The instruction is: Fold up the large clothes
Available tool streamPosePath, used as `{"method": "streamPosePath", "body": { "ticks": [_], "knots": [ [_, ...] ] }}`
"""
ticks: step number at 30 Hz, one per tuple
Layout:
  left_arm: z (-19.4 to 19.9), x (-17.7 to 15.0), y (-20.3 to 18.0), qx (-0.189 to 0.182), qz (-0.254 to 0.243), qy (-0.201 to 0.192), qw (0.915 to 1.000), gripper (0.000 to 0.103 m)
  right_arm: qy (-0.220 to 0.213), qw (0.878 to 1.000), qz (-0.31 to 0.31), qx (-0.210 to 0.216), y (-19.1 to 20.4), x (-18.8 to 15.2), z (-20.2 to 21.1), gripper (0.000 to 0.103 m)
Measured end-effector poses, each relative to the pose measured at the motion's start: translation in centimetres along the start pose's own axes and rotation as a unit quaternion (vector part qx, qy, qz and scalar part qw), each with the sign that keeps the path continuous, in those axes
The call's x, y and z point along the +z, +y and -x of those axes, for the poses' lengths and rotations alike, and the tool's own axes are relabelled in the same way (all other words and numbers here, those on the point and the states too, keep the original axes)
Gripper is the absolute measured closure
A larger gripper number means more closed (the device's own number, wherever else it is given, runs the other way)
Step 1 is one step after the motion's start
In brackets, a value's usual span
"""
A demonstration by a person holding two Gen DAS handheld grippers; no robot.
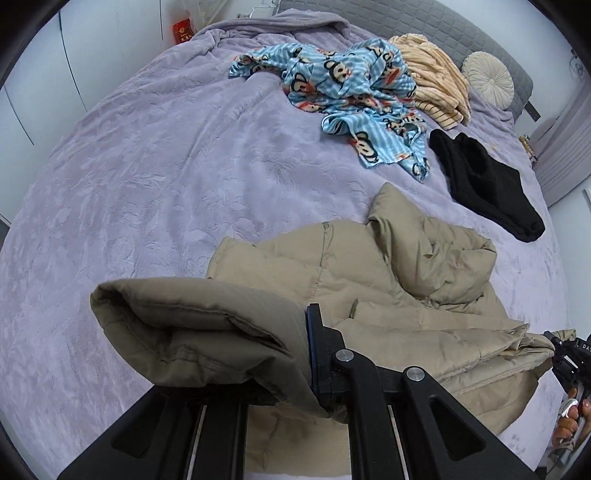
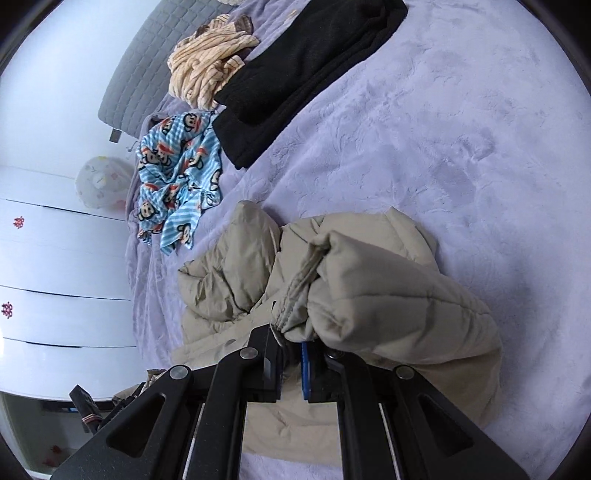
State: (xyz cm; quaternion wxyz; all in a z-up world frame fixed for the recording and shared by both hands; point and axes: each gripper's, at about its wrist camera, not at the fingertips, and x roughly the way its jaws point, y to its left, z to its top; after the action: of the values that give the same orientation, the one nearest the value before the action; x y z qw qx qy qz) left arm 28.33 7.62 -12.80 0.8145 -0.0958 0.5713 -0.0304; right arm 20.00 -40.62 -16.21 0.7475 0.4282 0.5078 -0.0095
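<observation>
Beige quilted fabric fills the near part of both wrist views: a puffer jacket point(image 1: 406, 295) lies rumpled on the near side of a lilac plush bedspread point(image 1: 147, 184). In the left wrist view, the left gripper point(image 1: 310, 354) is clamped on a padded sleeve or hem of the jacket; that bunched fabric drapes over and hides the left finger, so only the right finger with its blue pad shows. Which part of the jacket it holds is hard to make out. At the right edge of that view the right gripper point(image 1: 554, 347) is cut off, with part of a hand point(image 1: 570, 424) below it. In the right wrist view, the right gripper point(image 2: 291, 354) has its jaws nearly together, pinching a gathered edge of the jacket. Farther off lie a blue monkey-print garment point(image 1: 351, 99), a black garment point(image 1: 484, 184) just beside it, and a cream striped fleece garment point(image 1: 436, 77). Beyond them sit a round cushion point(image 1: 487, 79) and a grey quilted headboard point(image 1: 424, 18), partly cut off.
</observation>
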Motion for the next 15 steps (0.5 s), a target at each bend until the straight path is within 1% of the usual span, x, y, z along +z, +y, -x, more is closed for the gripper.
{"method": "streamPosePath", "body": {
  "ticks": [3, 5, 8, 9, 11, 12, 13, 15],
  "knots": [
    [-3.4, 1.0, 0.0, 0.008, -0.001, 0.019, 0.9998, 0.091, 0.008, 1.000, -0.009, -0.013, -0.6, 1.2, -2.7, 0.095],
    [-5.5, 1.5, 0.3, 0.009, 0.011, 0.028, 0.9995, 0.091, 0.012, 1.000, -0.009, -0.019, -0.9, 1.6, -4.1, 0.095],
    [-6.5, 1.5, 0.4, 0.008, 0.015, 0.025, 0.9995, 0.090, 0.017, 1.000, -0.006, -0.022, -1.1, 2.1, -5.7, 0.095],
    [-6.3, 1.3, 0.3, 0.006, 0.010, 0.019, 0.9997, 0.088, 0.017, 1.000, -0.006, -0.021, -1.1, 2.2, -5.9, 0.093],
    [-5.4, 0.9, 0.4, 0.000, -0.001, 0.006, 1.0000, 0.066, 0.016, 1.000, -0.001, -0.021, -0.8, 2.1, -5.7, 0.091],
    [-4.6, 0.6, 0.5, -0.001, -0.008, -0.004, 1.0000, 0.032, 0.018, 1.000, 0.004, -0.017, -0.6, 2.1, -5.5, 0.088],
    [-3.4, 0.2, 0.6, 0.005, -0.013, -0.021, 0.9997, 0.009, 0.017, 1.000, 0.007, -0.012, -0.5, 2.0, -5.2, 0.086],
    [-1.1, -0.5, 0.6, 0.019, -0.034, -0.058, 0.9976, 0.007, 0.010, 1.000, 0.017, 0.000, -0.1, 1.9, -4.2, 0.072]
  ]
}}
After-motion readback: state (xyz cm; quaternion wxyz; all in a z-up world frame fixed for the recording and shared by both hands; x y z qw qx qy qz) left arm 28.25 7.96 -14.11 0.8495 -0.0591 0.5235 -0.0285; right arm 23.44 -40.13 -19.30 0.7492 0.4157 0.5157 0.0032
